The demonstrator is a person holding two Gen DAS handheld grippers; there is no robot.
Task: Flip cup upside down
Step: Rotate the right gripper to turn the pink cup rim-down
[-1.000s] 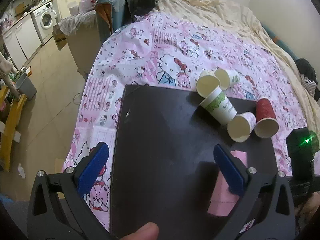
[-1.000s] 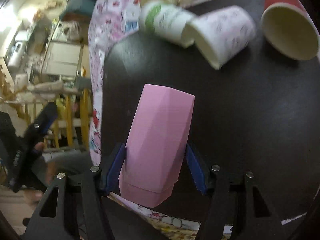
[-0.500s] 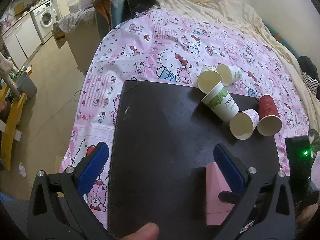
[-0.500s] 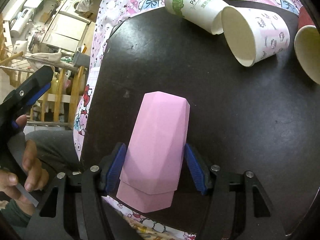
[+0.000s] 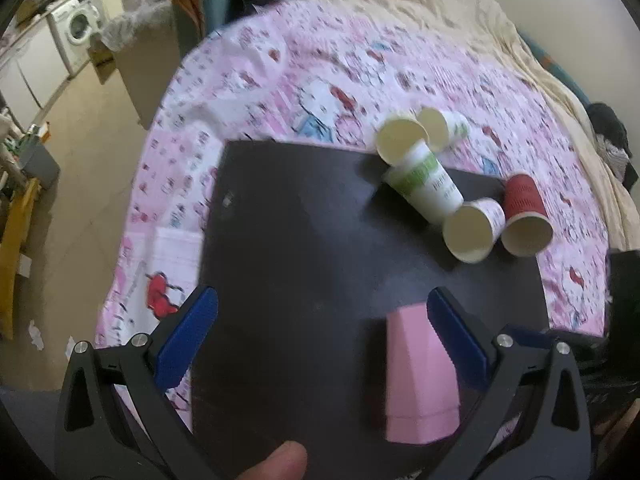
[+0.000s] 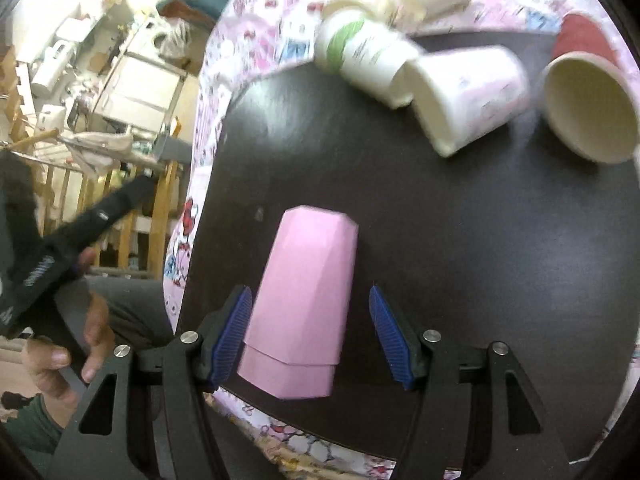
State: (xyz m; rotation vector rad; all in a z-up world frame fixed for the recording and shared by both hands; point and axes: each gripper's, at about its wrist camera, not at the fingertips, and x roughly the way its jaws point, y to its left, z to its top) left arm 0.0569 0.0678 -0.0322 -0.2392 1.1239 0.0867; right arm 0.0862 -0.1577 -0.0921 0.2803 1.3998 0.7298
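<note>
A pink cup (image 6: pixel 302 300) stands upside down on a dark board (image 6: pixel 460 280), narrow closed base on top and wider rim flat against the board. In the right wrist view it fills the lower middle of the frame, between the fingers of the right gripper (image 6: pixel 310 330). The jaws are spread apart with a visible gap on each side of the cup, so the grip is released. The flip looks done; what seems left is drawing the gripper away.

The cup is matte, faceted plastic with flat angled panels and a stepped band near the rim. The board is smooth, dark and faintly glossy, lying on a bed covered by a pink cartoon-print sheet (image 5: pixel 320 80).

In the left wrist view, the left gripper (image 5: pixel 322 342) hangs wide open at the bottom of the frame, holding nothing, with the pink cup at lower right.

Toward the upper right, five paper cups lie on their sides, among them a white and green cup (image 5: pixel 426 188) and a ribbed red cup (image 5: pixel 522 204).
</note>
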